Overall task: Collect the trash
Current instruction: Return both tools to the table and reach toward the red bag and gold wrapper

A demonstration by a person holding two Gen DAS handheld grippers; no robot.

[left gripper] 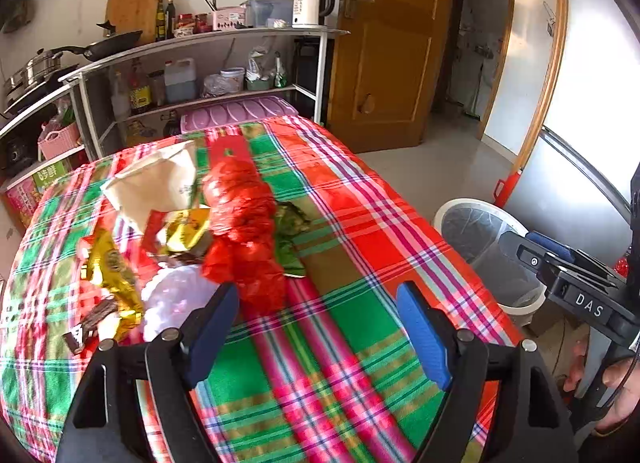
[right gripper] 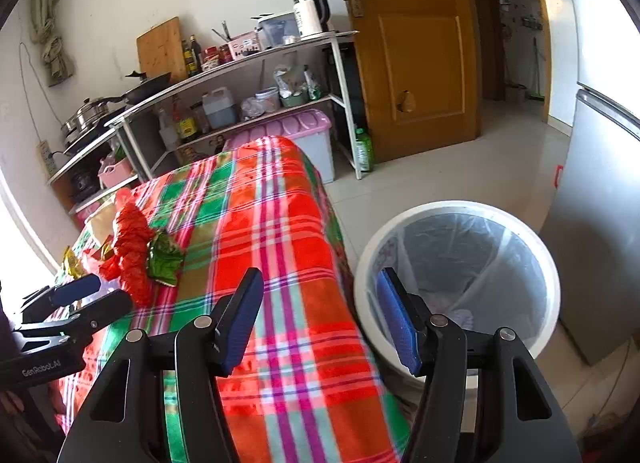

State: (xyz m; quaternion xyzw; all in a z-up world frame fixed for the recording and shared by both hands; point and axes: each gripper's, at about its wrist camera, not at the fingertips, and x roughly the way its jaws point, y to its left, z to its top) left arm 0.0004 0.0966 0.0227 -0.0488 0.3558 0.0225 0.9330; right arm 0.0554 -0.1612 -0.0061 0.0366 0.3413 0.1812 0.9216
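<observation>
In the left wrist view, the left gripper (left gripper: pixel 318 323) hung over the plaid cloth (left gripper: pixel 352 223) with its jaws spread and nothing between them. Just ahead lay the trash: a red bag (left gripper: pixel 244 231), a paper bag (left gripper: pixel 156 187), gold wrappers (left gripper: pixel 112 267) and a green wrapper (left gripper: pixel 292 239). The bin (left gripper: pixel 480 247) stood by the table's right edge.

In the right wrist view, the right gripper (right gripper: pixel 318 319) was likewise released and empty, above the table edge beside the lined bin (right gripper: pixel 460 263). The red bag (right gripper: pixel 130 243) lay well left.

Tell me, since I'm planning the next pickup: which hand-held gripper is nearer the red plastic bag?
Left. The left hand-held gripper hovers open just short of the red plastic bag; the right hand-held gripper is farther off, open by the trash bin.
</observation>
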